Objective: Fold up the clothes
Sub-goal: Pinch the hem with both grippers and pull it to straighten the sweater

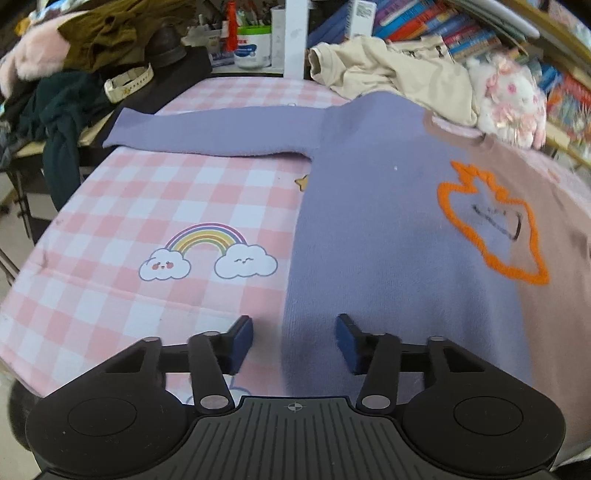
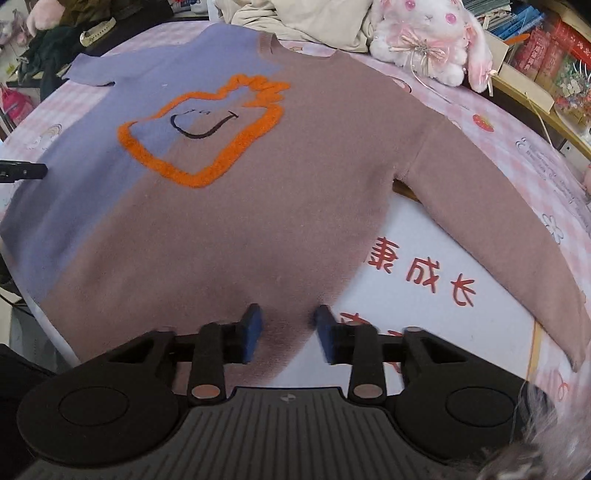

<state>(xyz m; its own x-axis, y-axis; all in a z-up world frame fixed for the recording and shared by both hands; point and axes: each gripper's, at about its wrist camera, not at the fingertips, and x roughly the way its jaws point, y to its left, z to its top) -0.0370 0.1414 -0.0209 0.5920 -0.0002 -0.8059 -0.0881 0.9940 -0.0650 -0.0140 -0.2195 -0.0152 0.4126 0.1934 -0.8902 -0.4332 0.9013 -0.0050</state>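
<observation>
A knitted sweater (image 1: 388,229) lies flat and face up on the pink checked tablecloth (image 1: 147,192). Its left half is lavender and its right half mauve (image 2: 295,184), with an orange outlined figure (image 2: 207,129) on the chest. Both sleeves are spread out to the sides. My left gripper (image 1: 295,343) is open over the lavender bottom corner, and the sweater's side edge runs between its fingers. My right gripper (image 2: 289,332) is open over the mauve bottom corner, with fabric in the gap and the pads apart from it. The left gripper's tip (image 2: 22,171) shows at the left edge of the right wrist view.
A white plush rabbit (image 2: 432,40) and a beige garment (image 1: 388,70) sit beyond the collar. A heap of clothes (image 1: 74,44) and a wristwatch (image 1: 127,83) lie at the far left. Books (image 1: 443,26) fill shelves at the back right. Red characters (image 2: 421,277) mark the cloth under the right sleeve.
</observation>
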